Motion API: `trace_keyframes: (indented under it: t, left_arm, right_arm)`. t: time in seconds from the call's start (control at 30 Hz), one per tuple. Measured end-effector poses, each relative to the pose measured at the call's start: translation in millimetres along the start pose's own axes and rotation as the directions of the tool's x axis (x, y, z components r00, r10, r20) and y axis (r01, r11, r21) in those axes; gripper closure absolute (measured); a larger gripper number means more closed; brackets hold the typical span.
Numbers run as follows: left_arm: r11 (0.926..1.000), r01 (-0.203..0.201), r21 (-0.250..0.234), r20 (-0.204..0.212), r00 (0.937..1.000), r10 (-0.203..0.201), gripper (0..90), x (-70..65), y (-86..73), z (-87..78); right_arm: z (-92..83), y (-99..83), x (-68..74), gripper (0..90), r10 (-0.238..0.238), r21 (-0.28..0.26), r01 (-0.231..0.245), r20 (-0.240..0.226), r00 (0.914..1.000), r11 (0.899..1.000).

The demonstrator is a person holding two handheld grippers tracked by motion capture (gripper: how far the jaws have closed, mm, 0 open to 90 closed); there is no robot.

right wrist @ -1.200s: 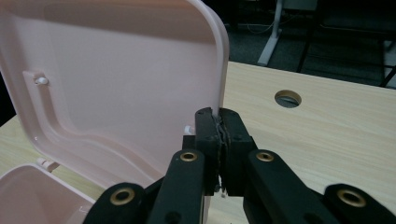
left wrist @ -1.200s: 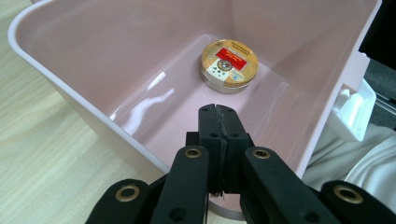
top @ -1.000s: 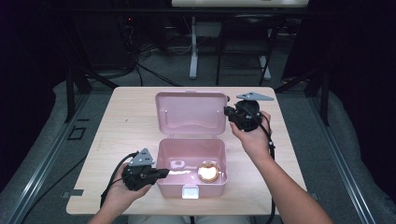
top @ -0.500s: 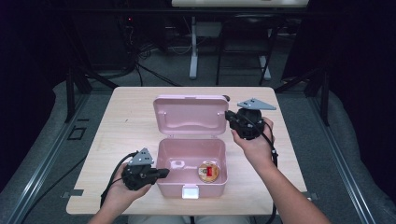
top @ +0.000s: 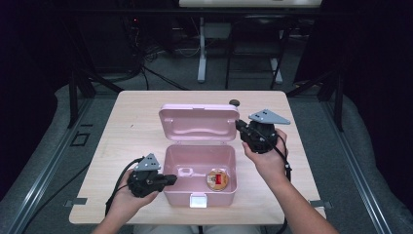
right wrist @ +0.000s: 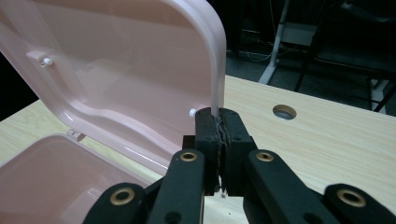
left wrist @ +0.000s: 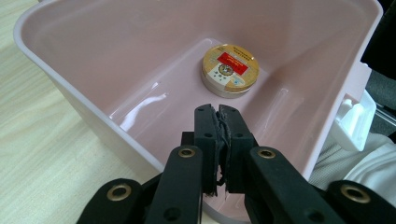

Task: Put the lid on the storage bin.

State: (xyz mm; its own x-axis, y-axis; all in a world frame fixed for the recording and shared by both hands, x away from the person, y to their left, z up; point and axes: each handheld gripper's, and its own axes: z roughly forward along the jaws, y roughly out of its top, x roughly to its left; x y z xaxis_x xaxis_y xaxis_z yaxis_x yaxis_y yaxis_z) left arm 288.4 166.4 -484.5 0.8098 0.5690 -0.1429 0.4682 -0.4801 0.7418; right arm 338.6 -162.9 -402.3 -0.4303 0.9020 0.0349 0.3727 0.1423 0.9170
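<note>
a pink plastic box (top: 199, 165) sits open in the middle of a pale wooden table (top: 136, 117), its lid (top: 198, 123) standing up at the far side with the hollow inside facing the person; a white latch (top: 197, 200) sticks out from the near wall of the box; inside the tub, toward its right half, lies a small round tin (top: 217, 179) with a gold rim and a red label, flat on the floor of the box and apart from the walls; the left gripper (top: 168, 179) is held at the left wall of the box, its tips over the rim; in the left gripper view its jaws stand pressed together with nothing between them, though they have just been easing apart a little, and they point across the tub at the tin (left wrist: 229, 70), which lies well beyond the tips; the right gripper (top: 238, 125) is at the right edge of the lid; in the right gripper view its jaws are closed tight against each other, the tips just at the lid's edge (right wrist: 215, 60), whether touching it i cannot tell; a round hole (right wrist: 284, 111) shows in the table beyond
</note>
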Motion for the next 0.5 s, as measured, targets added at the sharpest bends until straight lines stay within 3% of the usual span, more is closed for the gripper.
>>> trace_keyframes:
  t: [0.2, 0.5]
  left_arm:
    - [1.0, 0.005, 0.003, 0.004, 1.0, -0.005, 83.7, 0.6, 1.3, 0.4]
    - [0.9998, 0.007, -0.019, -0.028, 0.9996, -0.007, 71.6, 3.5, 11.9, -0.7]
  right_arm:
    - [-2.8, -2.9, 2.3, 87.2, -0.006, -0.015, 0.006, 0.004, 1.0, 1.0]
    - [-2.3, -4.1, 1.4, 87.1, -0.007, -0.022, 0.007, 0.004, 1.0, 1.0]
